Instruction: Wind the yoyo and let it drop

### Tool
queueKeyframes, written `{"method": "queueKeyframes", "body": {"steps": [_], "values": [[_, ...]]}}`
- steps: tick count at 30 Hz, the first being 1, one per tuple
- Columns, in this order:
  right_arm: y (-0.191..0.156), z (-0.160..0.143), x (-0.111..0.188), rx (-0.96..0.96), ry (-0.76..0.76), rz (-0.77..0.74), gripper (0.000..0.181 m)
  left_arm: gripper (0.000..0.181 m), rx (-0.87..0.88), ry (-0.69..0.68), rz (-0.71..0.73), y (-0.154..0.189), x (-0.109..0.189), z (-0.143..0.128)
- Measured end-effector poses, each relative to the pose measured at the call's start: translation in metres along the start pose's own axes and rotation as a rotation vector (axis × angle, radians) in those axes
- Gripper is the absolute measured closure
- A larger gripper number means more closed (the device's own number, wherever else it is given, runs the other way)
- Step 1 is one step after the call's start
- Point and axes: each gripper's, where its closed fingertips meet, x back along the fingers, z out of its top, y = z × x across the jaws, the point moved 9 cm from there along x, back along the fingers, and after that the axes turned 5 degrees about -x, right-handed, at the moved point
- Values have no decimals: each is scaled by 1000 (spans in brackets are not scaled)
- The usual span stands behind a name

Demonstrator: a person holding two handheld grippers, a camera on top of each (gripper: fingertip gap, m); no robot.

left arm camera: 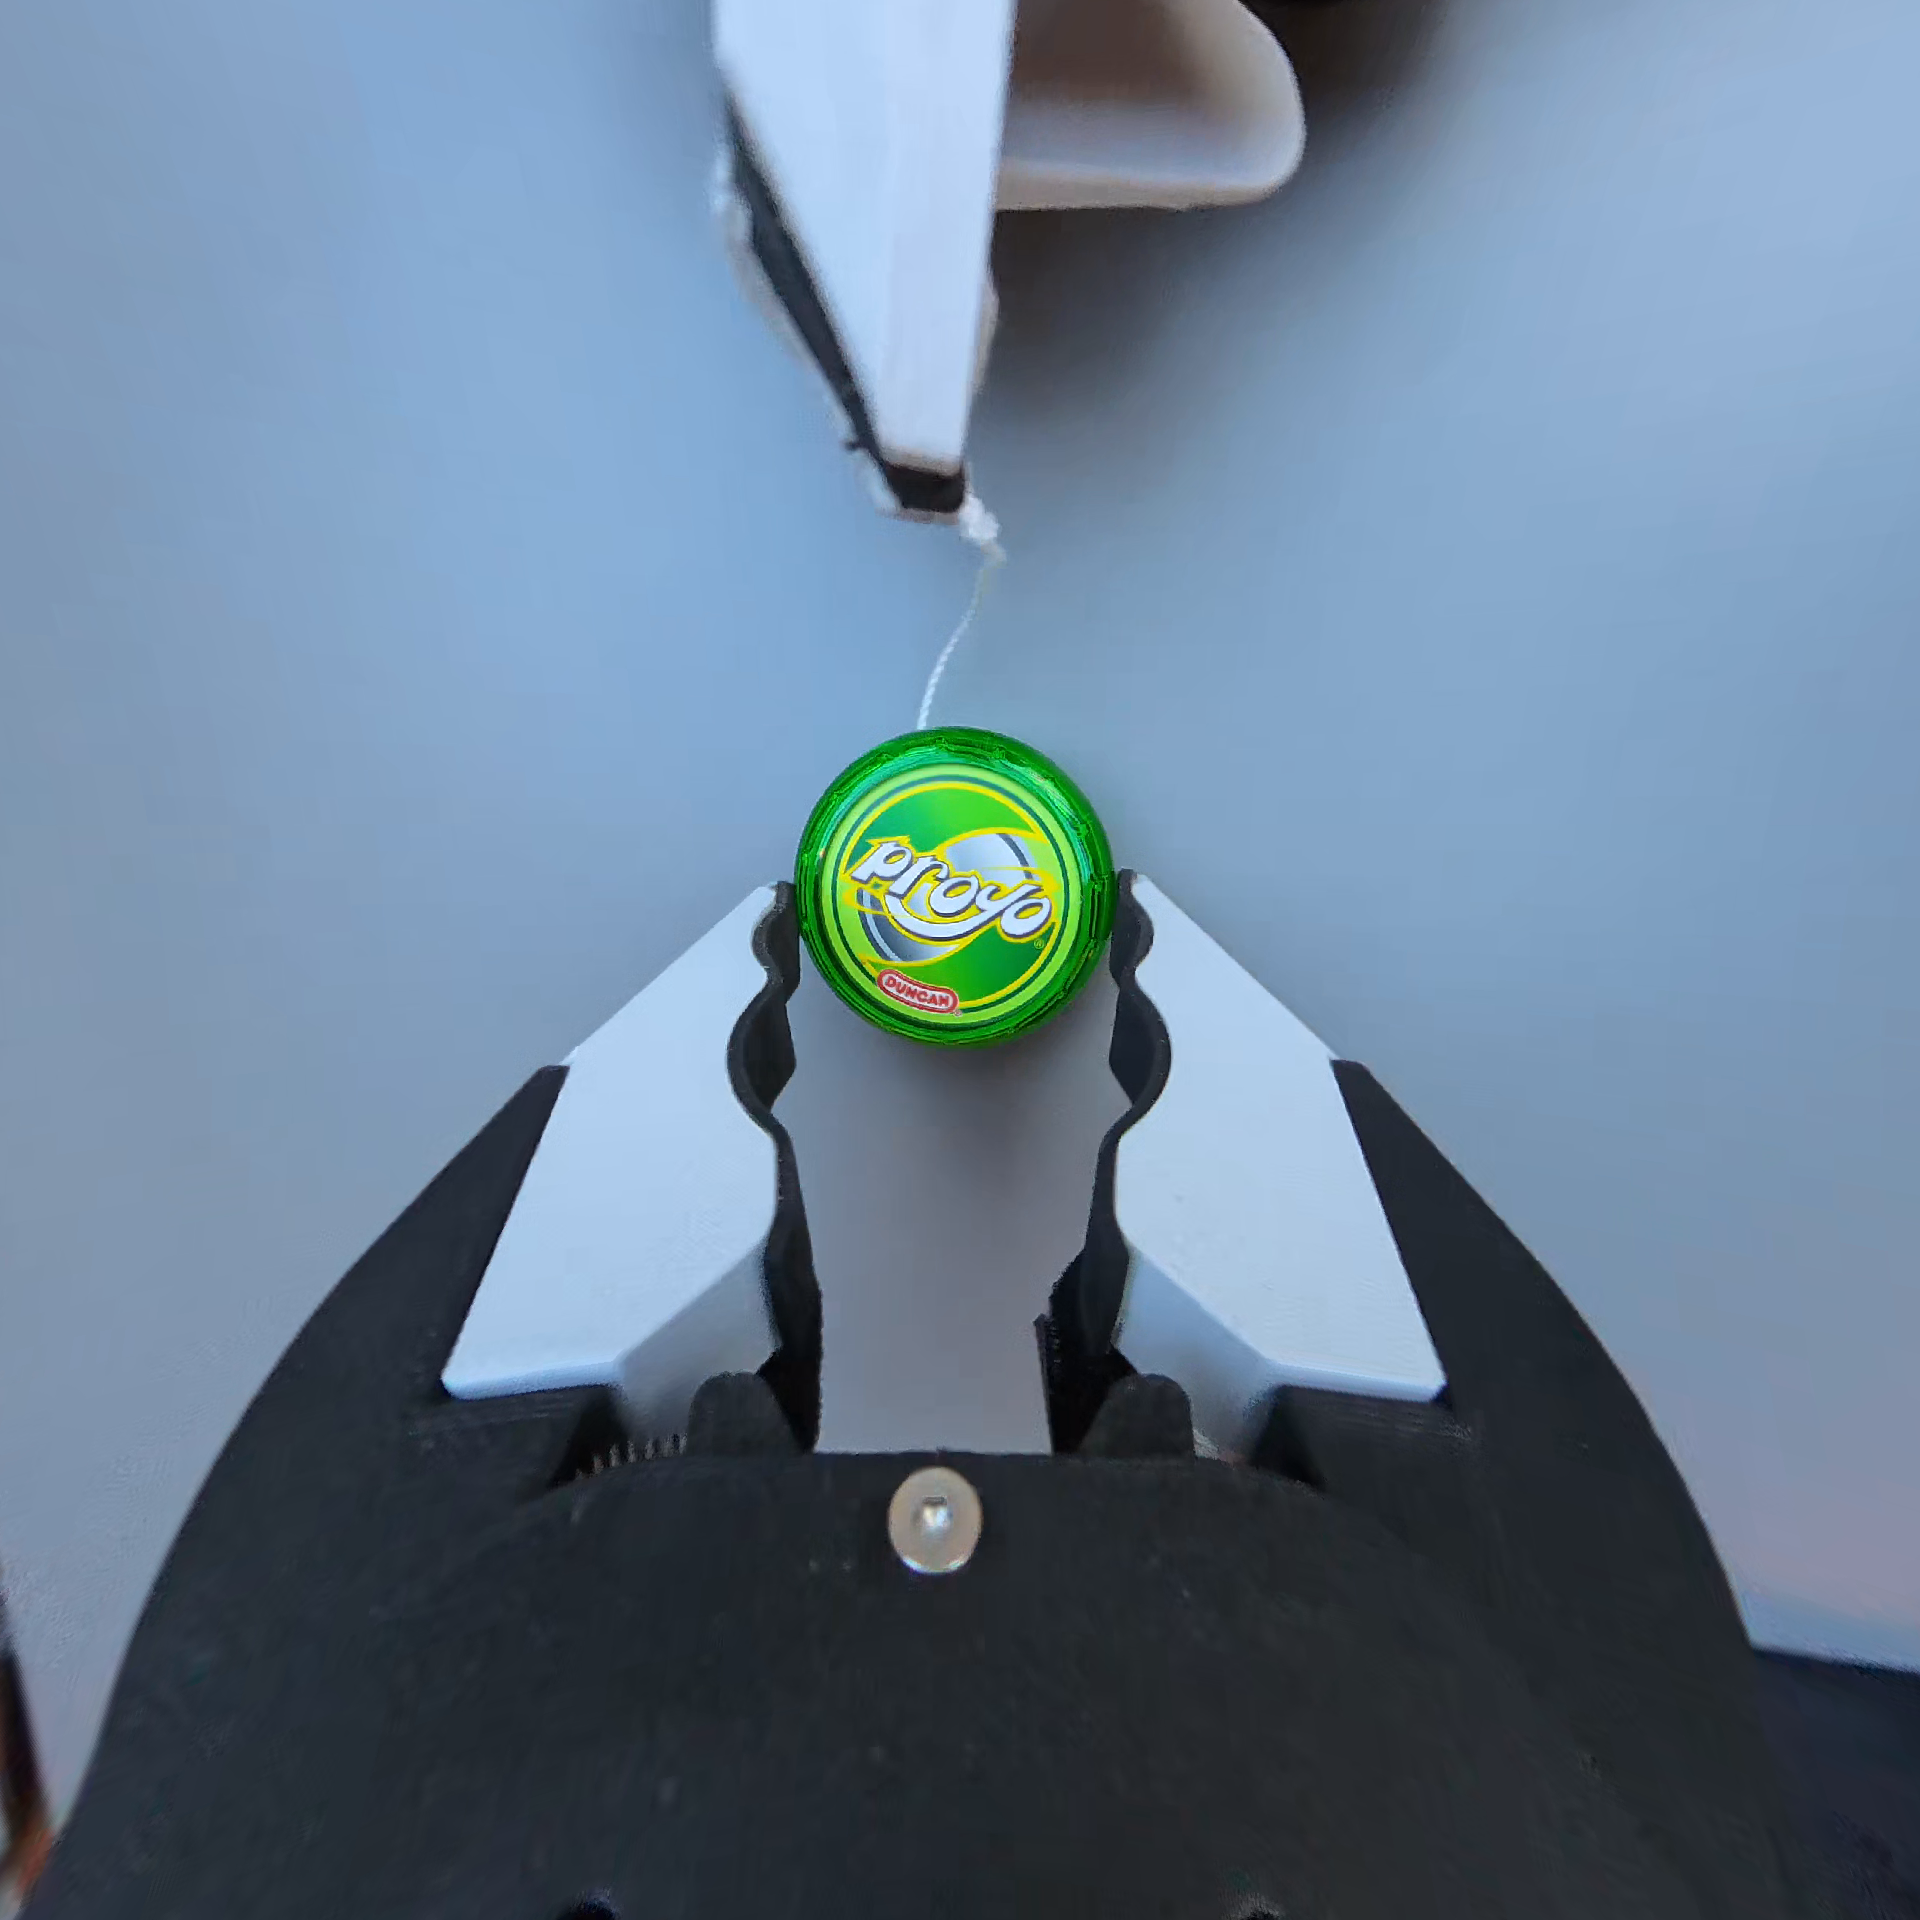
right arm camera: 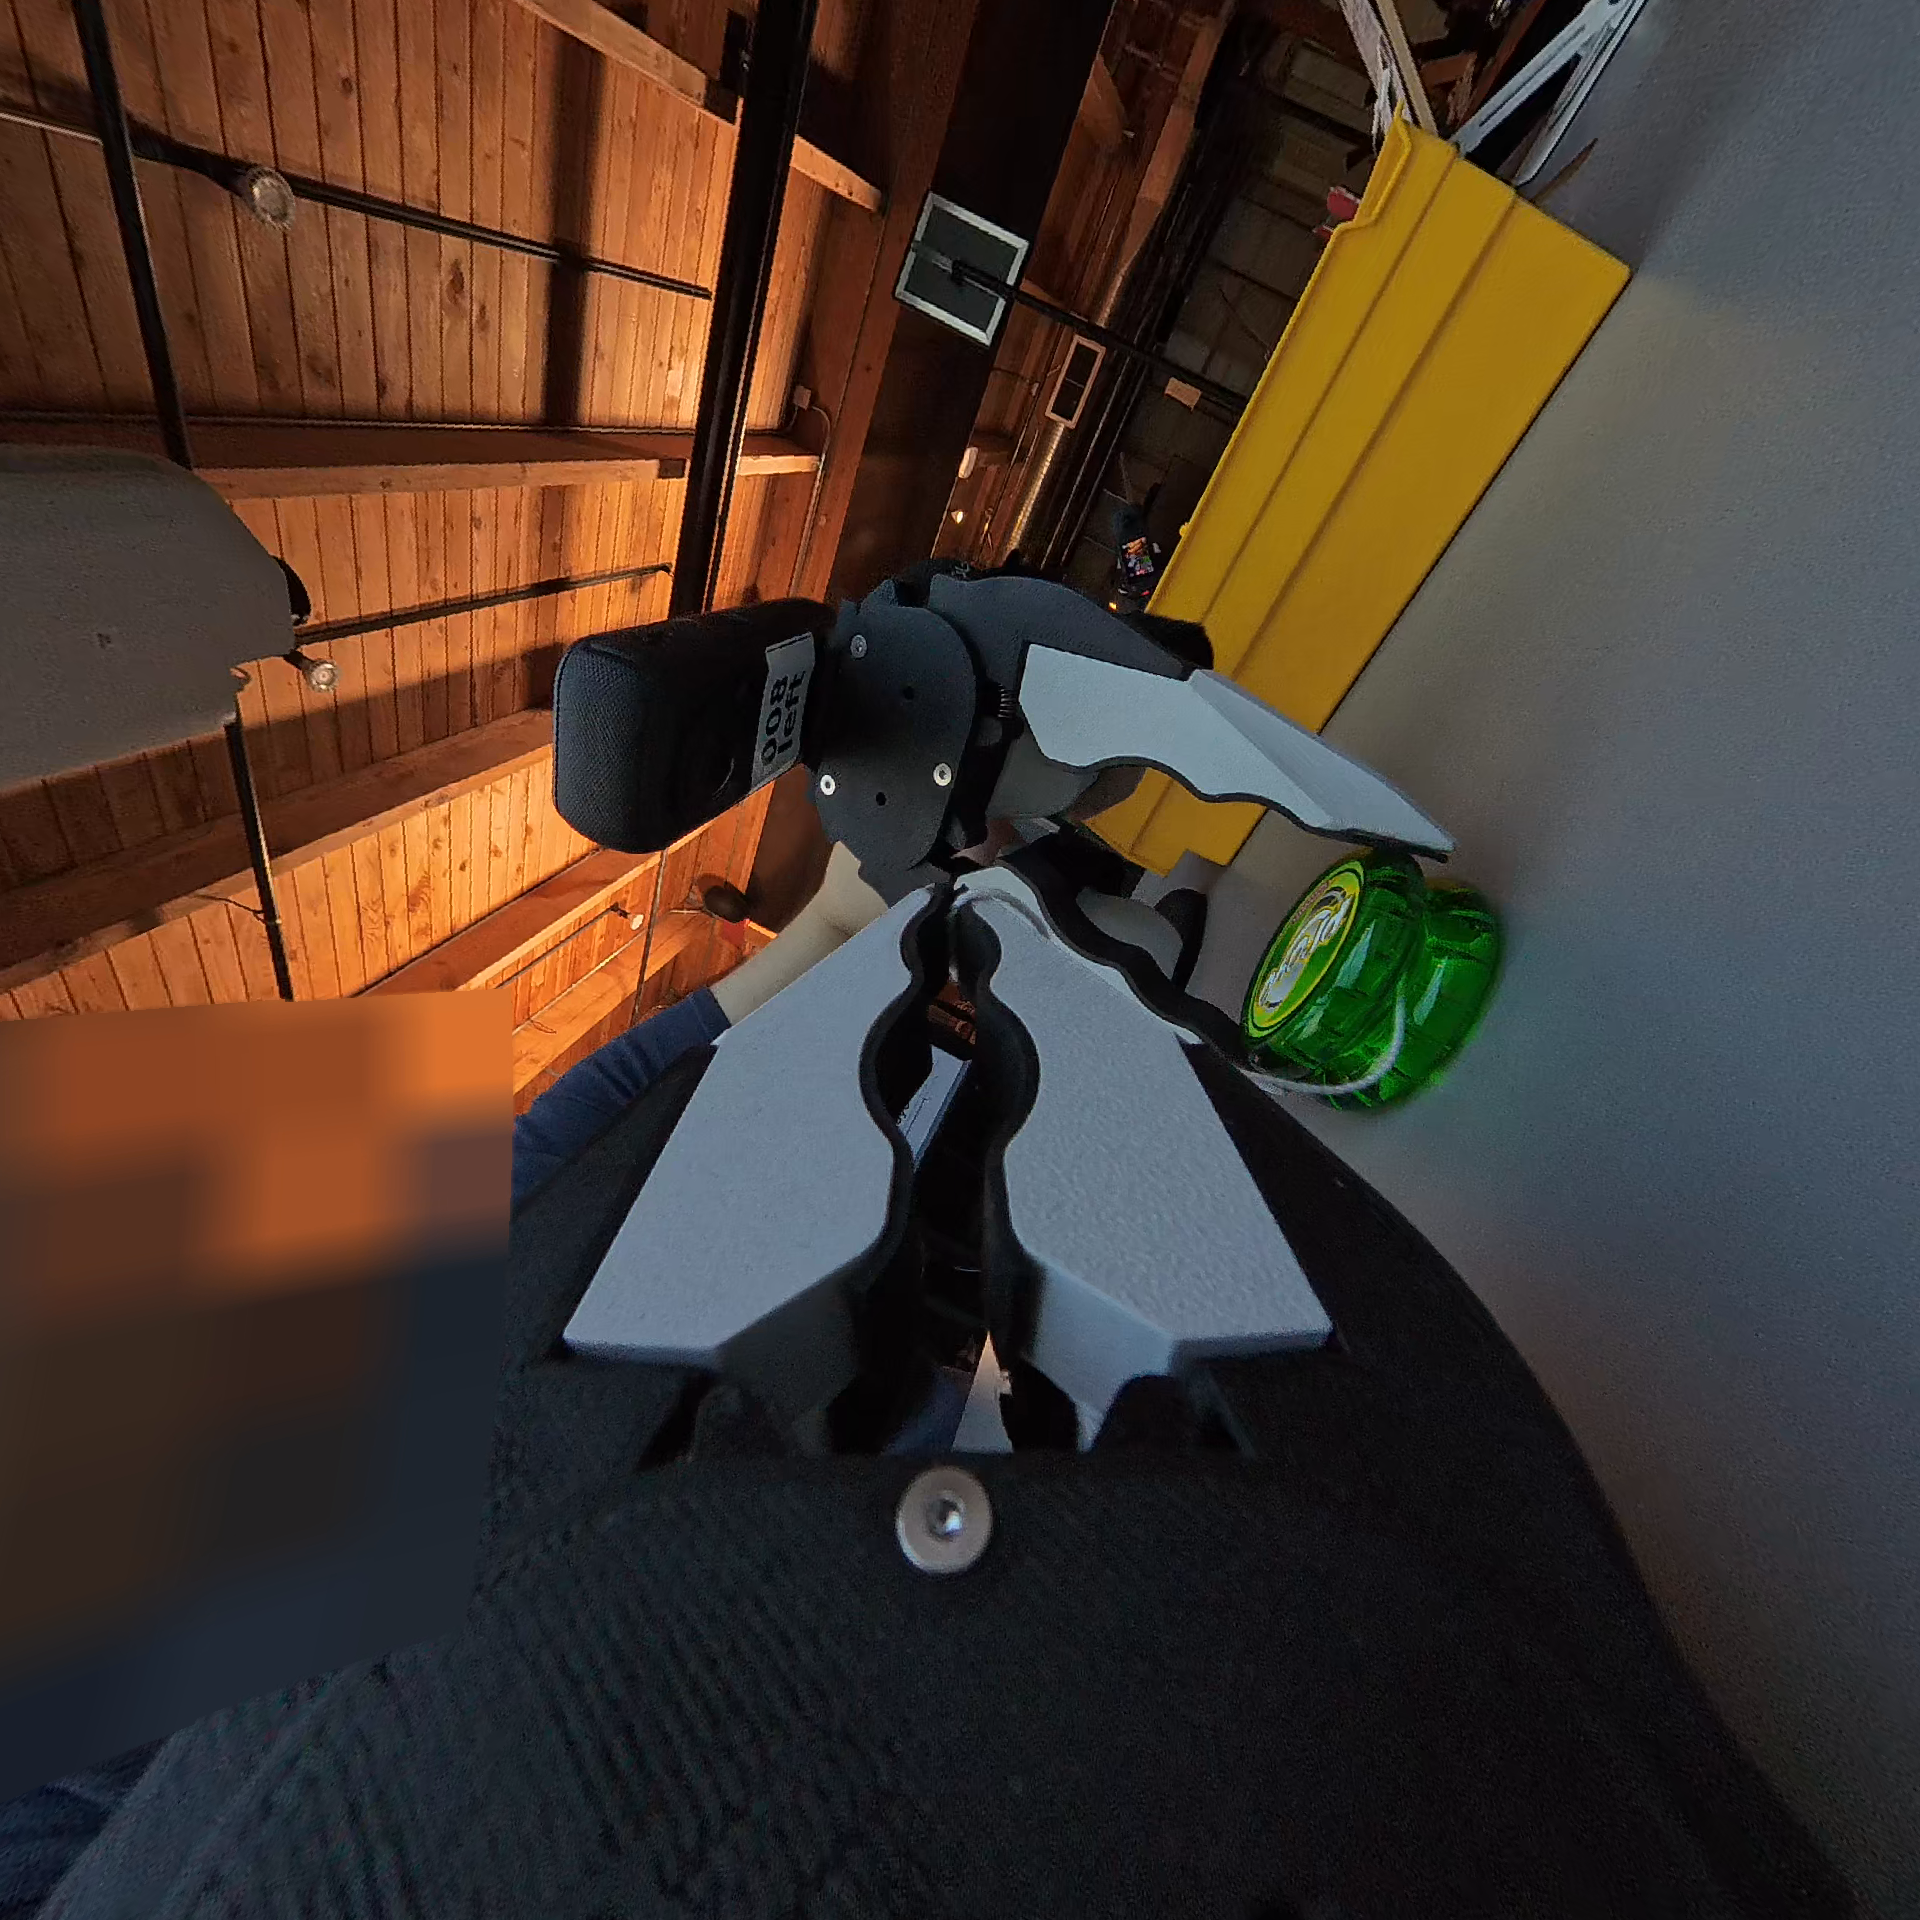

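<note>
The green yoyo [left arm camera: 954,888] lies flat on the pale grey surface [left arm camera: 364,623], its printed face up, set between the tips of the left gripper [left arm camera: 954,914]. That gripper's jaws are spread about the yoyo's width, each tip touching or almost touching its rim. A thin white string [left arm camera: 951,649] runs from the yoyo's groove to the right gripper [left arm camera: 920,499], whose jaws are pressed together, pinching the knotted end of the string. Beyond them, a yellow bin [right arm camera: 1382,468] stands on the surface.
</note>
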Motion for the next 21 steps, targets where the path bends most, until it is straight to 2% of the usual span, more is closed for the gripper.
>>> {"method": "queueKeyframes", "body": {"steps": [8, 10, 12, 13, 18, 21], "values": [[2, -1, -1, 15, 7, -35, 181, 121, 506, -26, 198, 10, 2, -5], [2, -1, -1, 14, 10, -33, 181, 120, 452, -19, 226, 10, 1, -5], [2, -1, -1, 16, 11, -33, 181, 108, 321, -44, 261, 9, 2, -7], [2, -1, -1, 17, 10, -31, 181, 111, 256, -49, 252, 8, 3, -6], [2, -1, -2, 14, -4, -32, 181, 95, -47, 37, 73, 10, 15, 7], [2, -2, -3, 15, -9, -29, 181, 80, -195, 6, -16, 9, 17, 5]]}}
